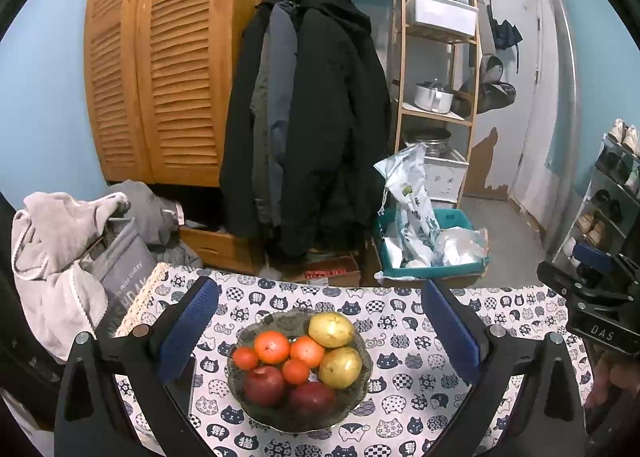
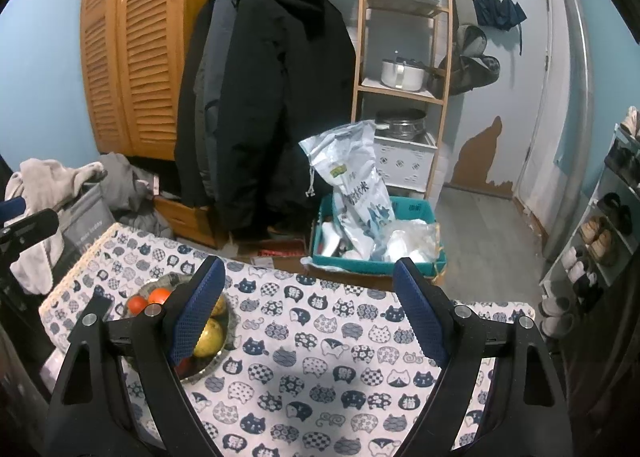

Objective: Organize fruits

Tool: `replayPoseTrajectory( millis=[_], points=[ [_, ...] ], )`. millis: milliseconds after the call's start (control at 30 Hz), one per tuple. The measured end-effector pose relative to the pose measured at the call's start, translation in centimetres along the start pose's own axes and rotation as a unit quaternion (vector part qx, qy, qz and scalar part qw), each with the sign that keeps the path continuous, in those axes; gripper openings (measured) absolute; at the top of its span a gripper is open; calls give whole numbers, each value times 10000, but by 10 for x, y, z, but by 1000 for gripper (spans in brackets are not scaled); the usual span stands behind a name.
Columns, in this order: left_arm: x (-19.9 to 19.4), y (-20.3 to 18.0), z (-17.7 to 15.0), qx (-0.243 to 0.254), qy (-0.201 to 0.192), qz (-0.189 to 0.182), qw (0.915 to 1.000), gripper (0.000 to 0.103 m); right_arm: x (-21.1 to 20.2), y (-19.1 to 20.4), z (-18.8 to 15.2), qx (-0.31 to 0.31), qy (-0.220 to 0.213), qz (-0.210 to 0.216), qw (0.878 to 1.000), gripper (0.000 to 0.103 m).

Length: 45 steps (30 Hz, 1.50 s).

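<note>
I see the bowl (image 1: 240, 397) of fruits (image 1: 298, 357) on the cat cloth (image 2: 320, 357) between my left gripper's (image 1: 320, 331) spread fingers, and my right gripper (image 2: 308, 311) is wide open over bare cloth.

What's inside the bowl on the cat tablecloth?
The bowl holds two yellow pears, four oranges and two red apples. Anything under the pile is hidden.
</note>
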<state>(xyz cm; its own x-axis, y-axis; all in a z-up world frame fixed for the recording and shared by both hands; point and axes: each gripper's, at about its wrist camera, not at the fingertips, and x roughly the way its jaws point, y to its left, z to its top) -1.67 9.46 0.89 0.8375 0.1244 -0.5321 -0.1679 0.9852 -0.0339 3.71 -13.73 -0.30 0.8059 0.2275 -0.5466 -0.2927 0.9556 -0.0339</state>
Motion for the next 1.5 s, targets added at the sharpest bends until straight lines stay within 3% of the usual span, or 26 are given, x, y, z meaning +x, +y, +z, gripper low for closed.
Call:
replayPoseTrajectory(
  millis=[1500],
  points=[
    [-3,1,0,26,14,91,10000,102,-1,-6,0,68,-13,-42,10000,85]
  ],
)
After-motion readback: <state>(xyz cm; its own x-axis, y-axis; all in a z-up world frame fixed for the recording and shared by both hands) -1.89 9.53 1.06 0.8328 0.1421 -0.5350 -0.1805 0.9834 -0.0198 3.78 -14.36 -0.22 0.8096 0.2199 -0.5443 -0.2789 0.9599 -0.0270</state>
